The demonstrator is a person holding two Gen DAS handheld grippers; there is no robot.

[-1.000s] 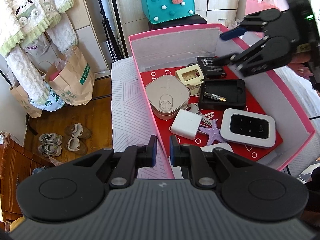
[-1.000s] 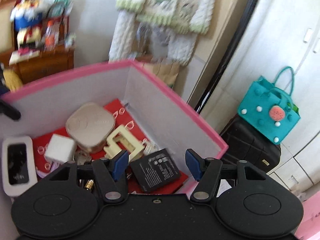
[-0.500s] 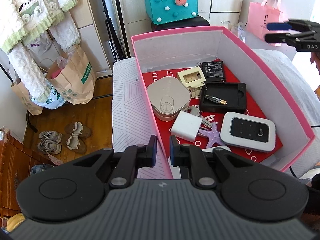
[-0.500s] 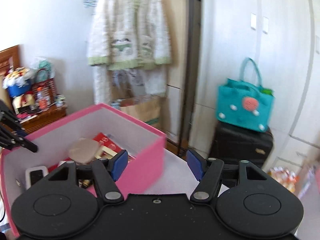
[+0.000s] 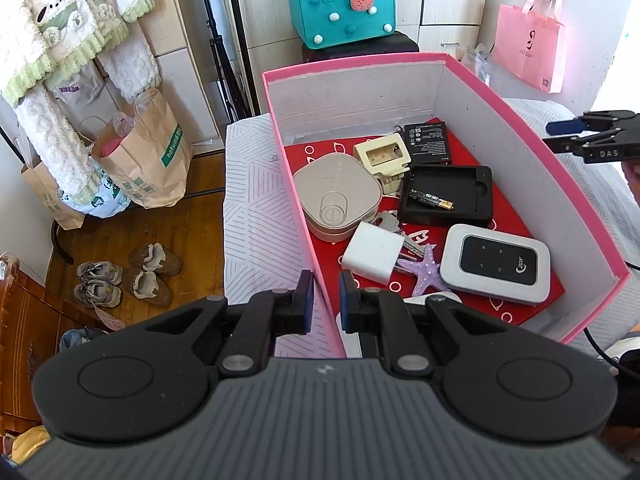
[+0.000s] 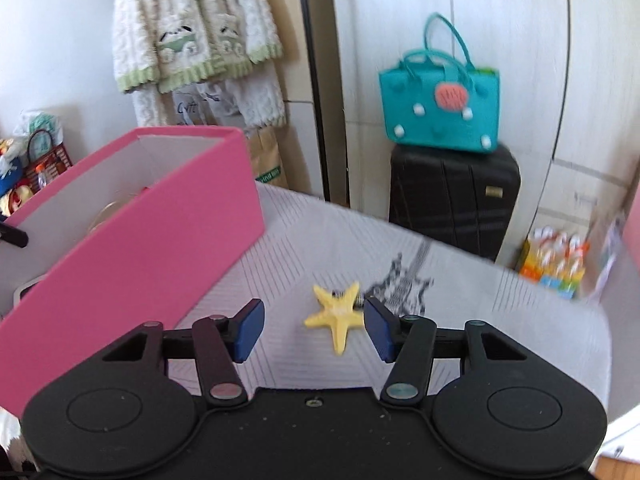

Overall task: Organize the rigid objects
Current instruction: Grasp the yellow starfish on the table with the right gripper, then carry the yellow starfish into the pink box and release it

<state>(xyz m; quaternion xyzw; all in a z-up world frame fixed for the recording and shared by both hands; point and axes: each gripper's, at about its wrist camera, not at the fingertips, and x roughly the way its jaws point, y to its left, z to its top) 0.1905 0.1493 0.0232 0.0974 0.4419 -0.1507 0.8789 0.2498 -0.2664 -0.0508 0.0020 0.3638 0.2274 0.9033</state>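
Observation:
A pink box [image 5: 520,152] stands on the striped bedspread [image 5: 256,216]. It holds a beige case [image 5: 338,196], a white charger [image 5: 374,256], a purple starfish [image 5: 422,270], a white pocket router [image 5: 496,264], a black tray [image 5: 448,196] and a black battery [image 5: 426,142]. My left gripper [image 5: 323,306] is shut on the box's near left wall. Outside the box [image 6: 132,248], a yellow starfish [image 6: 338,316] lies on the bedspread [image 6: 480,300]. My right gripper [image 6: 314,330] hangs over it, jaws closing, the starfish between the pads but not pressed. The right gripper [image 5: 588,136] also shows past the box's right wall.
A teal felt bag [image 6: 440,108] sits on a black suitcase [image 6: 452,200] beyond the bed. A pink paper bag [image 5: 528,52] hangs at the back right. Paper bags [image 5: 140,156] and shoes [image 5: 128,276] are on the wooden floor to the left.
My right gripper pulled out of the box and swung off to the box's right, over the bedspread, ending above the yellow starfish with narrower jaws. The left gripper stayed put.

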